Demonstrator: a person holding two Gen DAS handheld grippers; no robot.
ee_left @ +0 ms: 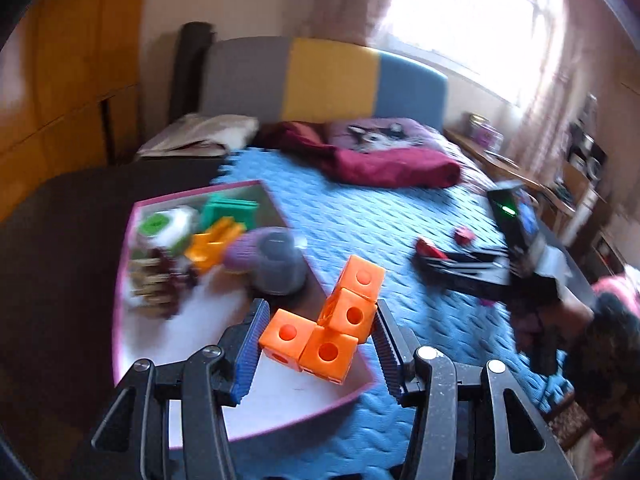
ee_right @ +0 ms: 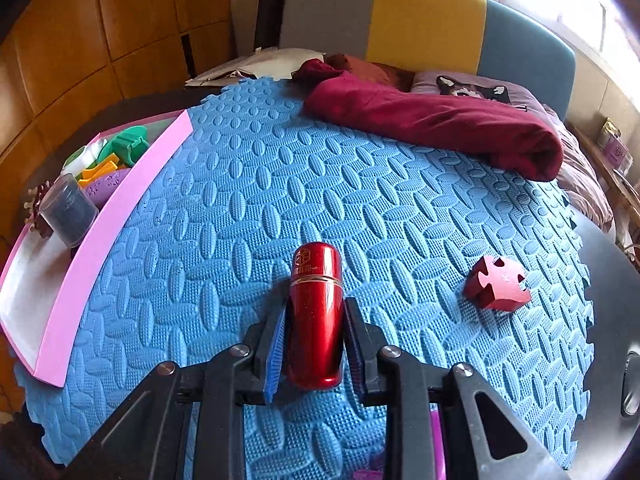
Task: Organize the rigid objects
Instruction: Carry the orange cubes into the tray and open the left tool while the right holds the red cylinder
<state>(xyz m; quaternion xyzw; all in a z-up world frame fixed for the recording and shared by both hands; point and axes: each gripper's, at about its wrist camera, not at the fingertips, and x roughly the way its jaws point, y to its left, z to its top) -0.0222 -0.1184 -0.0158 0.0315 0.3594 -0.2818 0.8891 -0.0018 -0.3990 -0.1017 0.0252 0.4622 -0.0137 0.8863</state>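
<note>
While the left fingers (ee_left: 256, 344) gape around orange cubes (ee_left: 326, 328), the right fingers (ee_right: 278, 350) clamp a red canister (ee_right: 316, 316).

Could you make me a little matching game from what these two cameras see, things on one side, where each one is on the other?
Things:
1. orange cube cluster
2. red metal canister
3. dark red puzzle piece
4. grey cylinder

Places:
A. lying loose on the blue mat
B. between the right gripper fingers
C. inside the pink tray
D. between the left gripper fingers

Pairs: 1-D, 2-B, 3-A, 4-C
</note>
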